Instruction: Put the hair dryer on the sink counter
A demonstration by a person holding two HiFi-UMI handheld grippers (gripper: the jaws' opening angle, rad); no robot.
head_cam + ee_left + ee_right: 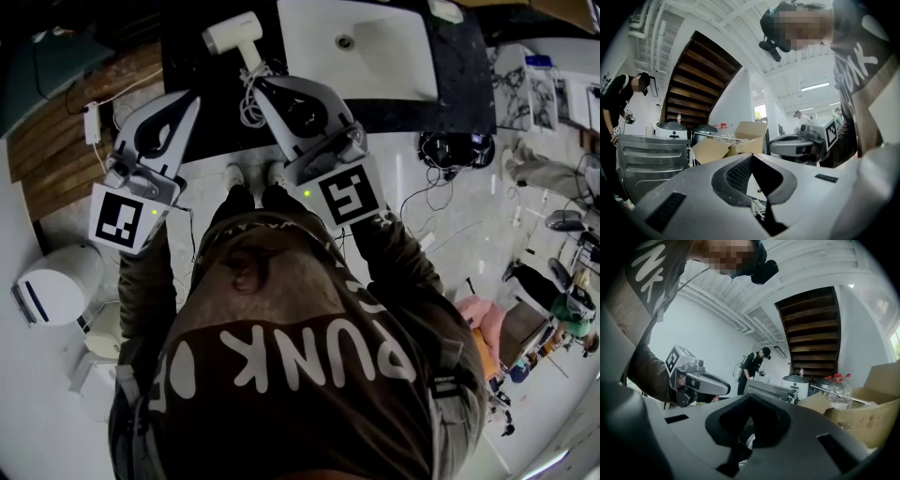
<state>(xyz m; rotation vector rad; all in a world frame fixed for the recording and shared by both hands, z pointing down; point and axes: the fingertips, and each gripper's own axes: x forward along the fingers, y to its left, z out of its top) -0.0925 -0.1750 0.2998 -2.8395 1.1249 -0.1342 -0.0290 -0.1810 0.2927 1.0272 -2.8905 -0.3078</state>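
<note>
The white hair dryer (233, 32) lies on the black sink counter (459, 94), left of the white basin (375, 66). Its handle points toward me and its white cord (250, 105) is bunched at the counter's near edge. My right gripper (260, 82) is shut, its tip right at the end of the handle, above the cord; I see nothing between its tips (749, 397). Further left, my left gripper (194, 97) hangs over the counter's edge, apart from the dryer. It is shut too, and its jaws meet at the tip (751, 157) with nothing held.
A white toilet (56, 281) stands at my left. A white adapter (91, 122) with its wire lies on the wooden strip. Black cables and gear (450, 148) sit on the floor right of the counter. Cardboard boxes (740, 138), steel pots and other people are around.
</note>
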